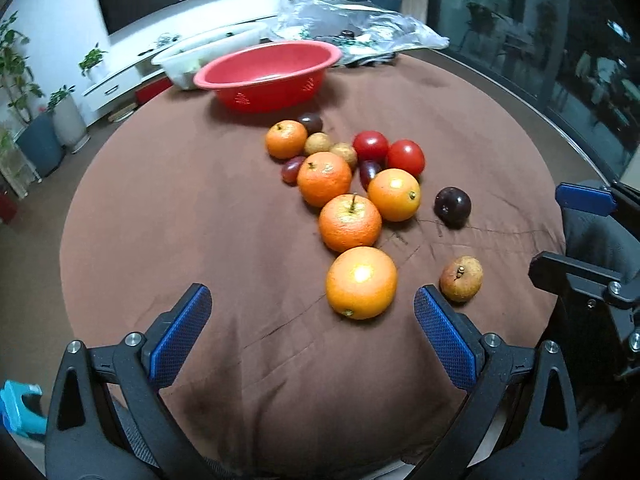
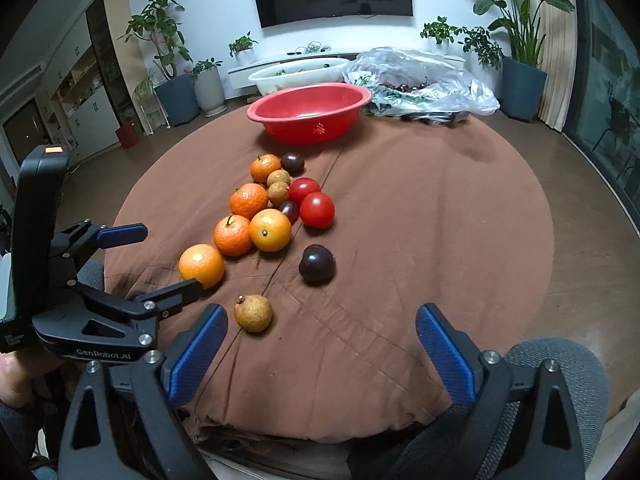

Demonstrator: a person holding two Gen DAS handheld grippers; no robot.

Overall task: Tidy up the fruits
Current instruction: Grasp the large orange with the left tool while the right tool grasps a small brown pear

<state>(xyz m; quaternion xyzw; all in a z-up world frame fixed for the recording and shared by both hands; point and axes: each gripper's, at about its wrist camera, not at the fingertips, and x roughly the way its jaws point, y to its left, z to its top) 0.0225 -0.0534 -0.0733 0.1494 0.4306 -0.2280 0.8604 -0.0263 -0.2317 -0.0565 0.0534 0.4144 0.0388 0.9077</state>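
Both grippers hang over the near edge of the brown cloth (image 2: 420, 240), jaws spread wide with nothing between them, angled down as if sizing up a first pick. The left gripper (image 1: 312, 308) has the nearest orange (image 1: 361, 282) just ahead of its right finger, so that looks like its likely target. The right gripper (image 2: 322, 320) has the small brown fruit (image 2: 253, 313) just ahead of its left finger; the left tool sits beside it, on its left.

Beyond these, a dark plum (image 2: 317, 263) lies apart, ahead of the right gripper. Further on, oranges, two tomatoes (image 2: 317, 210) and small brown and purple fruits cluster in a loose line leading away. At the far end stands the empty red bowl (image 2: 308, 110), probably the place for the fruit, with a white basin (image 2: 296, 74) and a plastic bag (image 2: 420, 80) behind it.
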